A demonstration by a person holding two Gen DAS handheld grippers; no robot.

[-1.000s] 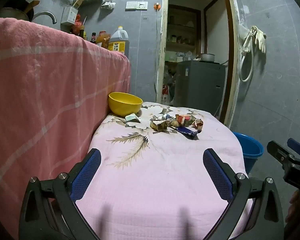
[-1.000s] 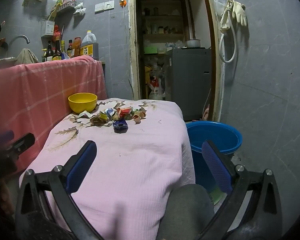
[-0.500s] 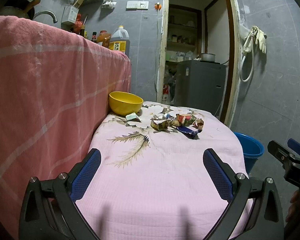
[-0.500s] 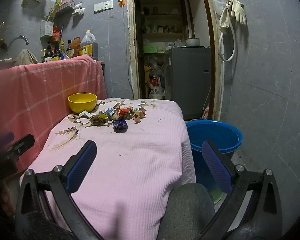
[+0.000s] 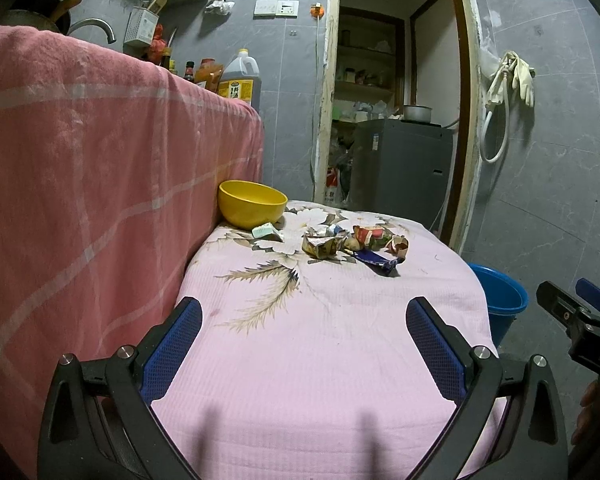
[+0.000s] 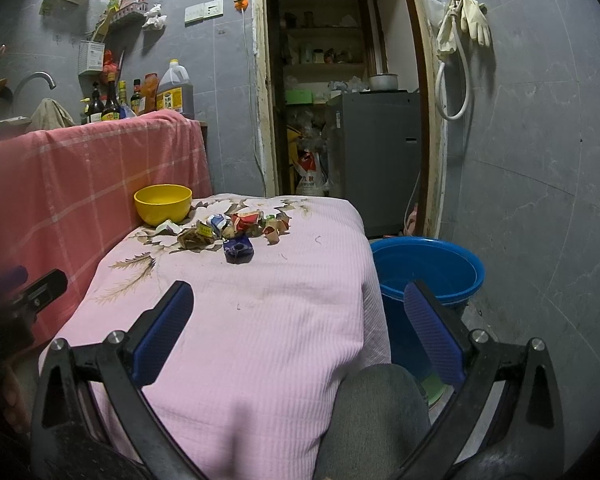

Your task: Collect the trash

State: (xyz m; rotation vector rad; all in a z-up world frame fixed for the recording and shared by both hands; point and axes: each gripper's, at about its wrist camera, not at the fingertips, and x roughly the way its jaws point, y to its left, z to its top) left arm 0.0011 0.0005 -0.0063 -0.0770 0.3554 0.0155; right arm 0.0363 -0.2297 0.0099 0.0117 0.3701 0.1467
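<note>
A heap of crumpled wrappers (image 5: 352,242) lies at the far end of the pink-covered table (image 5: 320,360); it also shows in the right wrist view (image 6: 236,230). A dark blue wrapper (image 6: 238,249) lies nearest, also in the left wrist view (image 5: 376,260). A blue bucket (image 6: 428,272) stands on the floor right of the table, also in the left wrist view (image 5: 500,300). My left gripper (image 5: 304,344) is open and empty over the near table end. My right gripper (image 6: 298,328) is open and empty over the near right table edge.
A yellow bowl (image 5: 252,204) stands at the far left of the table by a pink draped cloth (image 5: 80,184). Bottles and an oil jug (image 6: 174,90) stand behind it. A doorway with a grey appliance (image 6: 374,160) lies beyond. A grey-clad knee (image 6: 376,420) is below the right gripper.
Both views have shifted very slightly; the grippers stay open and the trash has not moved.
</note>
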